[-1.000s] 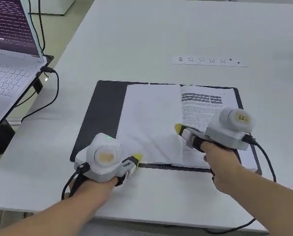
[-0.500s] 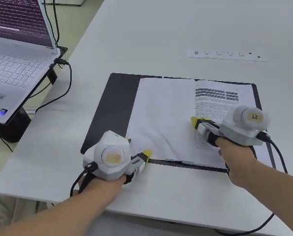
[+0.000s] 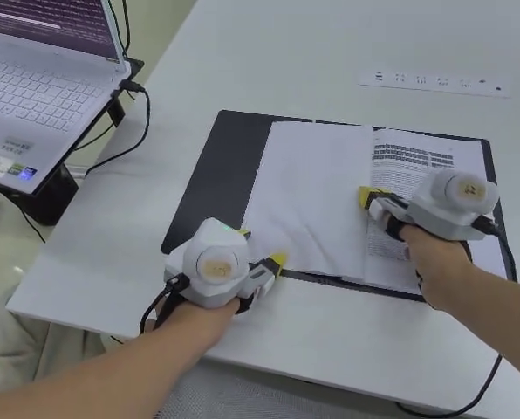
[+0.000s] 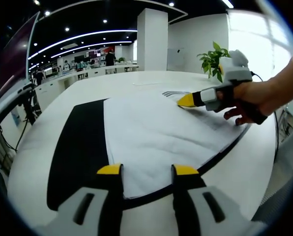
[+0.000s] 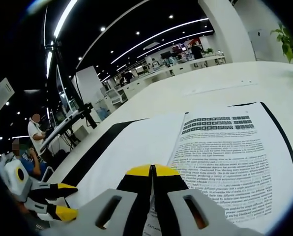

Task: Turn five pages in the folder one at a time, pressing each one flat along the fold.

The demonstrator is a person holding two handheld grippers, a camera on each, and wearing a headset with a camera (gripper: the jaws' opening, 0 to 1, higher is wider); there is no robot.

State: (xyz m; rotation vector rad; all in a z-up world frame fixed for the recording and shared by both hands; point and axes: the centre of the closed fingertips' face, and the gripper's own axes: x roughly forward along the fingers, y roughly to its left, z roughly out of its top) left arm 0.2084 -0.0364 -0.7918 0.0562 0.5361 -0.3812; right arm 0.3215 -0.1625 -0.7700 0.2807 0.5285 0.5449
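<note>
A black folder (image 3: 215,179) lies open on the white table. A blank white turned page (image 3: 317,196) lies over its middle, and a printed page (image 3: 417,161) is on the right. My right gripper (image 3: 366,197) is shut, its yellow tips down on the paper at the fold between the two pages. In the right gripper view, those shut tips (image 5: 151,171) sit at the left margin of the printed page (image 5: 230,147). My left gripper (image 3: 262,248) is open at the folder's near edge. The blank page's near corner (image 4: 146,167) lies between its jaws, and the right gripper (image 4: 190,101) shows beyond.
An open laptop (image 3: 42,78) stands on a raised stand at the far left, with black cables (image 3: 133,122) trailing to the table. A white power strip (image 3: 434,83) lies behind the folder. The table's near edge (image 3: 330,384) runs just behind my hands.
The head camera has shifted, so the whole scene sits further right. My right gripper has slid a little farther up the fold. The left gripper stays at the folder's near edge.
</note>
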